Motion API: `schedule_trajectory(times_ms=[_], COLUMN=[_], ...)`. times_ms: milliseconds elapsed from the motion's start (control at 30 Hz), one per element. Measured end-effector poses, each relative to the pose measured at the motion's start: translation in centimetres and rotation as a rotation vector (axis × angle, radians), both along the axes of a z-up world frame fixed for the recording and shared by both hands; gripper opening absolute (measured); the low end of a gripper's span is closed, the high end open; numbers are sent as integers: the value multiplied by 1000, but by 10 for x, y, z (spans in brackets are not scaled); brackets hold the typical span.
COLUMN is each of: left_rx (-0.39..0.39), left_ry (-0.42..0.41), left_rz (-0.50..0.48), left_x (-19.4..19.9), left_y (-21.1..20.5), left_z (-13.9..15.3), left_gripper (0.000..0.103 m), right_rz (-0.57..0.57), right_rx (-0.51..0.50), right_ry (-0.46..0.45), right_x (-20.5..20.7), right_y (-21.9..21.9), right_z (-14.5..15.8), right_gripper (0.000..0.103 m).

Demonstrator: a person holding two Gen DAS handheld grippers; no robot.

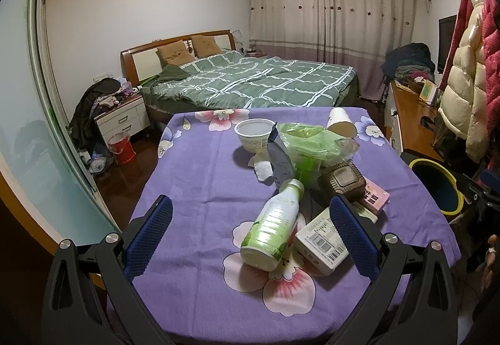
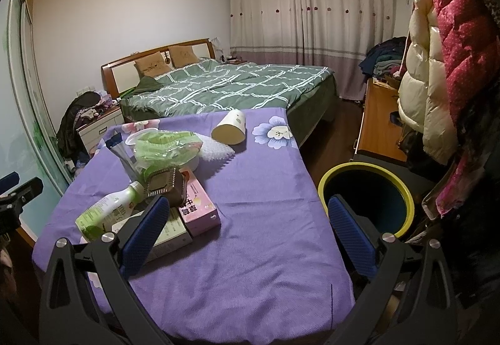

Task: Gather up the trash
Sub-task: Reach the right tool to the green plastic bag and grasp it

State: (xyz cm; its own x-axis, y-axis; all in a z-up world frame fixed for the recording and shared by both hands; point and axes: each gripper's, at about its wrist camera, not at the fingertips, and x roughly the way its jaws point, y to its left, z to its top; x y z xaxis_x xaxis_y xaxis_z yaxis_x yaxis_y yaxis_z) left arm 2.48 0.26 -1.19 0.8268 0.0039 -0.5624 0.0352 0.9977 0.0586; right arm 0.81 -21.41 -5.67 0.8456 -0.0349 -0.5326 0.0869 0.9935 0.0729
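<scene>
Left gripper (image 1: 250,229) is hovering over the purple-clothed table (image 1: 193,170), jaws spread wide, gripping nothing; the green-and-white bottle (image 1: 272,226) is lying on its side between its fingers. Right gripper (image 2: 248,229) is also gaping wide and empty over the table's near right part. Relative to the bottle: barcoded white box (image 1: 325,245) touching on the right, pink box (image 1: 376,196) and dark plastic tray (image 1: 342,181) just beyond, green plastic bag (image 1: 309,139), white bowl (image 1: 253,134) and tipped paper cup (image 1: 340,123) further back. Yellow-rimmed bin (image 2: 365,201) is standing beside the table's right edge.

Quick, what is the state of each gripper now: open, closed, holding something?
Left gripper: open, holding nothing; the green bottle lies between its fingers on the table.
Right gripper: open, empty.
</scene>
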Motion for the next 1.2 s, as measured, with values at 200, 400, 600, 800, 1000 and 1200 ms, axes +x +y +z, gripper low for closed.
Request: schedule_trajectory(times_ms=[200, 400, 600, 800, 1000, 1200], left_rx=[1, -3, -1, 8, 13, -3], left_ry=[-8, -15, 17, 40, 48, 61], left_rz=[26, 71, 78, 54, 26, 12], left_x=[21, 39, 64, 92, 112, 123], left_y=[11, 30, 34, 29, 19, 13], left_z=[4, 6, -7, -19, -25, -32], left_gripper=[99, 99, 99, 99, 99, 99], right_rz=[48, 138, 162, 155, 158, 184], right_rx=[0, 28, 27, 49, 101, 154], right_ry=[6, 28, 71, 141, 218, 258], right_x=[26, 71, 130, 186, 217, 226], right_y=[10, 35, 54, 59, 63, 64], right_z=[-2, -10, -24, -40, -56, -65], right_gripper=[97, 97, 84, 73, 73, 48])
